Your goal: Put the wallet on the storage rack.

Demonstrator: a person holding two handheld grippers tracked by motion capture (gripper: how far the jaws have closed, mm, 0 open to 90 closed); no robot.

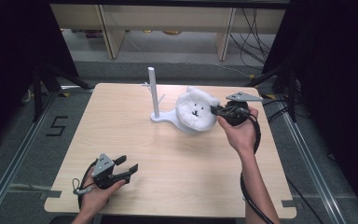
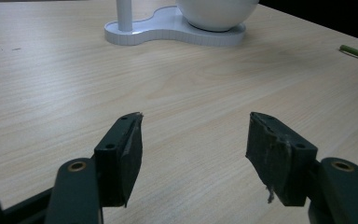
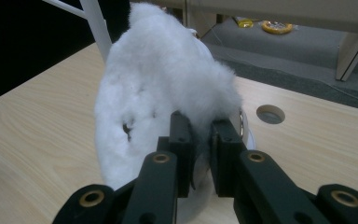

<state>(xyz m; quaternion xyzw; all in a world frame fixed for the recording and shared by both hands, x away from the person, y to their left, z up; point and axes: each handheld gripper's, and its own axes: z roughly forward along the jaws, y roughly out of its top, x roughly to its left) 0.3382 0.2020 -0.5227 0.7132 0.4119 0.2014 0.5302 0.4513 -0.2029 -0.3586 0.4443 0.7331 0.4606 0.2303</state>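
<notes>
Nearest, left gripper (image 1: 127, 169) is resting released, well apart from the white stand (image 1: 154, 95); right gripper (image 1: 216, 110) is pinching the fluffy bear-face cover (image 1: 195, 110) beside it, likely lifting next.

Fluffy hat (image 1: 195, 109) right of post (image 1: 153, 91)

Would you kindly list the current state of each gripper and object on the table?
Left gripper: open, holding nothing, low over the near left part of the table.
Right gripper: shut on the fluffy white cover.
Fluffy white cover: draped over the white bowl, pinched at its right edge, face side up.
White bowl: upright on the stand's base.
White stand: upright on the table, pole vertical.
</notes>
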